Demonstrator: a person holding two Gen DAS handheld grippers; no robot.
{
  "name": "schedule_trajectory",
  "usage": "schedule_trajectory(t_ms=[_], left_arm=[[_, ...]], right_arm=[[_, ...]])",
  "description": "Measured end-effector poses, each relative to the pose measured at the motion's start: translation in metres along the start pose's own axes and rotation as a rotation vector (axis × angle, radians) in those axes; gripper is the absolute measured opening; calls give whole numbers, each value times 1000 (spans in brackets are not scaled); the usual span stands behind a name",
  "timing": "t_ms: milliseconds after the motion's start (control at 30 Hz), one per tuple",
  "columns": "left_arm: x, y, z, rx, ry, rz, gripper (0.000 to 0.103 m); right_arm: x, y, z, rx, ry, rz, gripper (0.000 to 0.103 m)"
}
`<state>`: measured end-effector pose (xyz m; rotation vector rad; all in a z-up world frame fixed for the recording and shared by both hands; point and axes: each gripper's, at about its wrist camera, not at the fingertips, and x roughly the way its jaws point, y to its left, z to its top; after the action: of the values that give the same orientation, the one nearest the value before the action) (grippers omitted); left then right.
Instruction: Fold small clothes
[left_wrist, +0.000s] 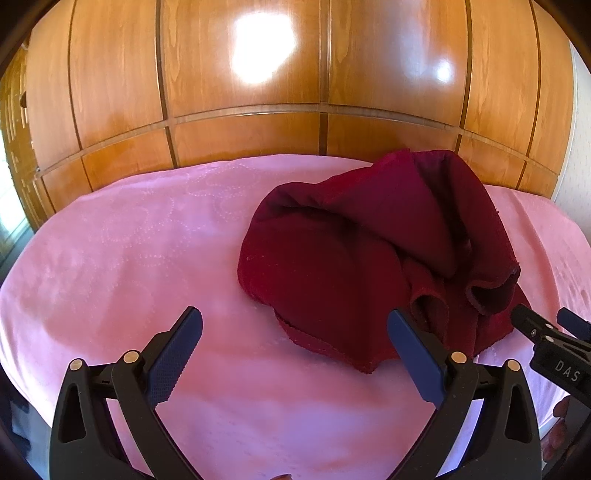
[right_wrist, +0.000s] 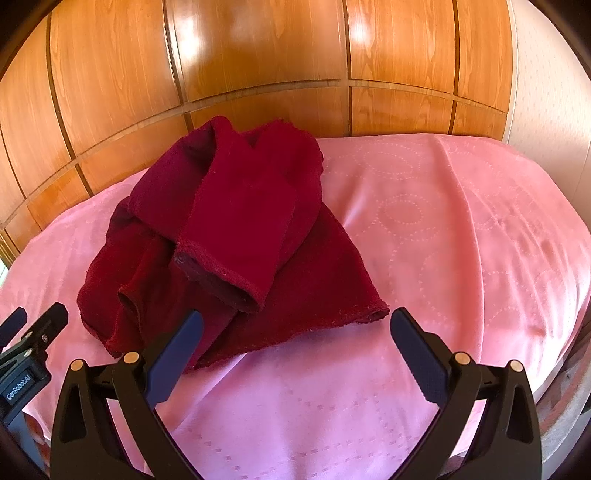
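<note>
A dark red fleece garment (left_wrist: 354, 258) lies crumpled on the pink cloth, with a sleeve folded over its top. In the right wrist view the garment (right_wrist: 236, 236) sits left of centre, its sleeve cuff facing me. My left gripper (left_wrist: 295, 325) is open and empty, just in front of the garment's near left hem. My right gripper (right_wrist: 295, 325) is open and empty, over the garment's near right corner. Each gripper shows at the edge of the other's view: the right one (left_wrist: 543, 325) and the left one (right_wrist: 37, 321).
The pink patterned tablecloth (left_wrist: 129, 258) covers a rounded table, also seen in the right wrist view (right_wrist: 461, 240). A glossy wooden panelled wall (left_wrist: 240, 92) stands right behind the table. The table's edge drops off at the far right (right_wrist: 569, 350).
</note>
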<state>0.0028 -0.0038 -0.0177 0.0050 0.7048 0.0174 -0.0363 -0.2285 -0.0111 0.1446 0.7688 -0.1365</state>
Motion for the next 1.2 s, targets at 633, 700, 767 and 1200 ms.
schedule_trajectory(t_ms=[633, 700, 767, 1200], left_arm=[[8, 1, -1, 53, 22, -21, 99], [7, 0, -1, 53, 15, -14, 99], [5, 0, 0, 51, 8, -15, 99], [-5, 10, 6, 48, -32, -4, 99]], right_arm=[[0, -6, 11, 25, -29, 125, 101], [5, -4, 16, 39, -13, 163, 100], [8, 1, 20, 46, 0, 204, 98], [36, 19, 25, -112, 46, 153, 6]])
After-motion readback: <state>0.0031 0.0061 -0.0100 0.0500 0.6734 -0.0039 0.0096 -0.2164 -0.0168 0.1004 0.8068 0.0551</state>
